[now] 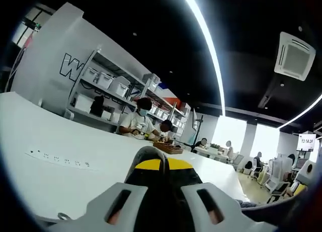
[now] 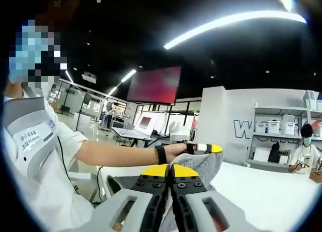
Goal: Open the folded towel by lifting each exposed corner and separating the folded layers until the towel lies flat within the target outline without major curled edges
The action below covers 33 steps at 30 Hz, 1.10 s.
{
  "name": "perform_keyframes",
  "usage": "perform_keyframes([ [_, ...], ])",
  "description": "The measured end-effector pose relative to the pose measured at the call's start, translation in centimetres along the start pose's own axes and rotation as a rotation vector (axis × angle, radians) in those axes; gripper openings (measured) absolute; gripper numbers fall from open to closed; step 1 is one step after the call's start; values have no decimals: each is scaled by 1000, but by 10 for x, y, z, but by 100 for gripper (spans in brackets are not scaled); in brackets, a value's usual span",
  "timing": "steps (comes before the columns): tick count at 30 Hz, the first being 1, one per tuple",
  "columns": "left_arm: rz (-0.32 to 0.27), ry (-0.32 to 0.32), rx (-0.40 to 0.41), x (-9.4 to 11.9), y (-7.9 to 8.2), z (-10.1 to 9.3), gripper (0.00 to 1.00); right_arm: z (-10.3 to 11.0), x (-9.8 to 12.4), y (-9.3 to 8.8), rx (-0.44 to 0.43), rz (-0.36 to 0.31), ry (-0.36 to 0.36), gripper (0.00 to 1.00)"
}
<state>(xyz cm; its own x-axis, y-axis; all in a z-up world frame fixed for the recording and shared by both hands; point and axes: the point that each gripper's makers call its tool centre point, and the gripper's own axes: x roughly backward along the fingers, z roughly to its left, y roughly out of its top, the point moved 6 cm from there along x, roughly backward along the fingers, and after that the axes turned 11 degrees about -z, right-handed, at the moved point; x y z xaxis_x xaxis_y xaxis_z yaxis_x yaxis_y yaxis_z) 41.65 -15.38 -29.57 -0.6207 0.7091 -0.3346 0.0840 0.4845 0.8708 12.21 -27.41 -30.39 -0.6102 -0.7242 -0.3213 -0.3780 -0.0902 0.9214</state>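
Right gripper view: my right claw point(image 2: 171, 191) is clenched on a fold of the grey towel point(image 2: 204, 166), held up off the white surface point(image 2: 261, 191) — my left claw point(image 2: 204, 148) grips its far end. Left gripper view — left claw point(image 1: 156, 166) looks closed, nothing readable between the jaws. Risk: both pinching stacked layers, so the towel lifts bunched instead of opening.

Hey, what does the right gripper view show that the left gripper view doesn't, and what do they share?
Right gripper view: a grey towel pinched in the right gripper, the left gripper in a person's hand gripping the towel's far end, and a red screen. Left gripper view: the left gripper close up, a ceiling air unit and a clock display. Both: the white table, shelves with bins, seated workers.
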Motion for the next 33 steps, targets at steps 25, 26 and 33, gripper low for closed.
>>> perform_keyframes([
  [25,-3,-60,-11,-21,-19,-35,0,-3,21,-1,91,91,-34,0],
  [26,-6,-62,-5,-23,-20,-35,0,-4,22,-1,87,90,-36,0],
  [33,-6,-64,-16,-25,-26,-36,0,-11,28,-2,80,91,-53,0],
])
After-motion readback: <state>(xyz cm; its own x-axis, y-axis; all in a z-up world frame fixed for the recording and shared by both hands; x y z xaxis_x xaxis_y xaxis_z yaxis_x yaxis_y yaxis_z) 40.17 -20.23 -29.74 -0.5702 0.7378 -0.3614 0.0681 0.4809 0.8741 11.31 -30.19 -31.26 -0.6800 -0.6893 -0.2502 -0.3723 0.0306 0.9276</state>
